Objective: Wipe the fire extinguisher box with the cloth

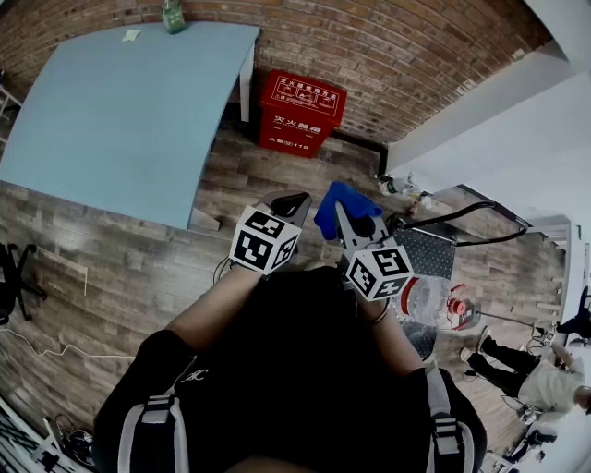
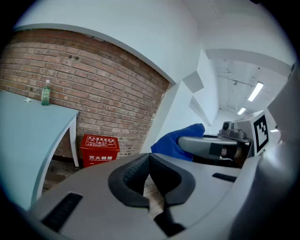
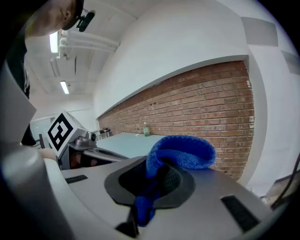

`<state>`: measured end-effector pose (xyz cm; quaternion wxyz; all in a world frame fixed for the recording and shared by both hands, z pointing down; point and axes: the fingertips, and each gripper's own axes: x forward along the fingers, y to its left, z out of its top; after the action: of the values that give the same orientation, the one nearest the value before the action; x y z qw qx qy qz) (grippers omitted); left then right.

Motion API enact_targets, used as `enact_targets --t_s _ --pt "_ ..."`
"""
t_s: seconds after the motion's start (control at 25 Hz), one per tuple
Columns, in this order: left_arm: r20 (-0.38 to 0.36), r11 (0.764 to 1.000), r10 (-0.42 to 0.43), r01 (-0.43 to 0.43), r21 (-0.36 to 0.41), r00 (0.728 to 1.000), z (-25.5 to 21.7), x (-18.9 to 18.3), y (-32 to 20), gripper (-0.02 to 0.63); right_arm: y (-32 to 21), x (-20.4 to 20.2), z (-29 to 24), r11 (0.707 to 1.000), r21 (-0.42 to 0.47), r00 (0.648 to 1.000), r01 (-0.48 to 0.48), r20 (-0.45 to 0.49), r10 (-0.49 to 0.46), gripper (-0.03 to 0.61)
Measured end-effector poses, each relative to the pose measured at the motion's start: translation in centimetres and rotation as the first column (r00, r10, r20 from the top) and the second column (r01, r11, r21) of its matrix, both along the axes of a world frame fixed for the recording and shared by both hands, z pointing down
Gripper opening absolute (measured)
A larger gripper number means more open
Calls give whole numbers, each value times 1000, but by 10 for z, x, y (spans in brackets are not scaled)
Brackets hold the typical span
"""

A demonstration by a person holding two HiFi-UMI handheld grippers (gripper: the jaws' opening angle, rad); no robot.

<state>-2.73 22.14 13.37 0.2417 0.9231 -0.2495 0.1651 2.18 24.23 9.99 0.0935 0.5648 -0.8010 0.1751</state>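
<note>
The red fire extinguisher box (image 1: 300,113) stands on the wooden floor against the brick wall, ahead of me and apart from both grippers; it also shows low in the left gripper view (image 2: 99,150). My right gripper (image 1: 343,212) is shut on a blue cloth (image 1: 338,203), which bunches up over its jaws (image 3: 180,152). My left gripper (image 1: 294,200) is held beside it at waist height, jaws shut with nothing between them (image 2: 150,157). The left gripper view catches the blue cloth (image 2: 178,140) to its right.
A light blue table (image 1: 120,111) stands left of the box, with a green bottle (image 1: 174,16) at its far edge. A black mesh panel (image 1: 427,251), cables and a red-and-white object lie at my right. A person (image 1: 545,379) sits further right. A black chair (image 1: 14,272) is at far left.
</note>
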Motion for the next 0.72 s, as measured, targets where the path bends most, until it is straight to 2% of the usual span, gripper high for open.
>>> enact_targets --t_s 0.2,0.44,0.72 --pt "22 1000 1 -1 -5 1000 4 -13 -7 -6 -10 -5 9 1000 -13 1000 -12 26 12 43" --pt "84 998 -53 56 -39 995 22 -35 -24 -6 -41 -18 22 999 -29 996 37 81 -34 43" --pt "119 992 -98 106 -66 988 42 -23 -75 -6 -104 -13 46 990 -65 987 125 107 -118 43"
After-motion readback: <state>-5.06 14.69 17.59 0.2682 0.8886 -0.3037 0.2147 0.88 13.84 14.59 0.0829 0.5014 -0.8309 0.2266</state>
